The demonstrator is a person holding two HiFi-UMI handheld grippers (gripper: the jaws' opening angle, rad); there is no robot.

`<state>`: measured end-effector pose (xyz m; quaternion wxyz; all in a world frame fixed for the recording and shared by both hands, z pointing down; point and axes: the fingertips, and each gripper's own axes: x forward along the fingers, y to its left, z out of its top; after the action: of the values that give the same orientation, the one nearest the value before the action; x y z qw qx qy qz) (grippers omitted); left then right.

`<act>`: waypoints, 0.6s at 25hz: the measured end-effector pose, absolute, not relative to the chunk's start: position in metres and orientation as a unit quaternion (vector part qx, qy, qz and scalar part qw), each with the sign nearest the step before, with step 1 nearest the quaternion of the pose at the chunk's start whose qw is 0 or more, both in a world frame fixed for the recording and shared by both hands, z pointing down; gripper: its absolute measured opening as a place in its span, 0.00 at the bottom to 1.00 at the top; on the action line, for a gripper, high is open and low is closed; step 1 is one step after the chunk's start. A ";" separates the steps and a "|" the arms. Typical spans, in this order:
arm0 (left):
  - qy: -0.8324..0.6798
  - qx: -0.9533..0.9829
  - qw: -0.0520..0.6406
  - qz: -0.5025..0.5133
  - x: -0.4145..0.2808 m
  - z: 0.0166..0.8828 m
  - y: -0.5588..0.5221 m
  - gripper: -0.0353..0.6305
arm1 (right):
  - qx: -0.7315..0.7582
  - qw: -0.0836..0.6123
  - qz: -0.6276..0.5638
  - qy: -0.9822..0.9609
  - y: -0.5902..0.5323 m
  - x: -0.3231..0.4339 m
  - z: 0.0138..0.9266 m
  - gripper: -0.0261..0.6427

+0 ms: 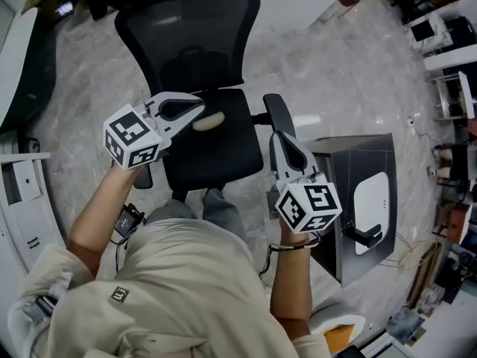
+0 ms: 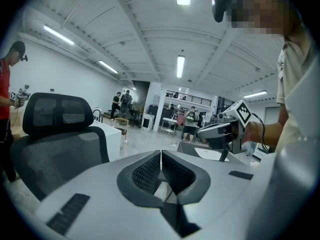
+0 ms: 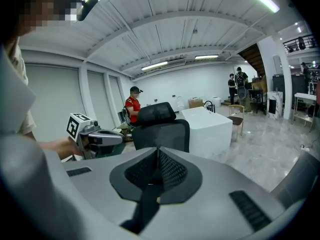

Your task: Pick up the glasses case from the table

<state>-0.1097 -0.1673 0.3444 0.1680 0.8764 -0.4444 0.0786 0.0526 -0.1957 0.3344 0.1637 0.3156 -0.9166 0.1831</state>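
Tongs clenched and empty above a chair (image 1: 223, 151).
Holding left gripper (image 1: 198, 108) at its left side, right gripper (image 1: 276, 137) by the right armrest (image 1: 280, 112), beside a cabinet (image 1: 358, 159).

A: Chair (image 1: 195, 47) back, upper centre: black mesh, matt. Seat (image 1: 220, 155): black cloth.
B: Floor (image 1: 350, 73), upper right: glossy marbled stone (or tile). Left gripper (image 1: 200, 110) shell: smooth matt grey plastic. Shirt (image 1: 171, 297): beige cloth.

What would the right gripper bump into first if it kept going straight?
Probably the black office chair: its back stands right beyond the shut jaws of the right gripper. From above, the chair's armrest may come first; depth is hard to judge.
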 end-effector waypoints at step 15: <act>-0.444 0.859 0.229 0.108 -0.118 0.430 -0.220 0.09 | 0.304 0.205 0.226 -0.903 -0.241 0.055 0.401 0.08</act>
<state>-0.1180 -0.2202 0.4301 0.2289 0.8595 -0.4440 0.1081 0.0553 -0.2408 0.4014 0.2055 0.3037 -0.9025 0.2259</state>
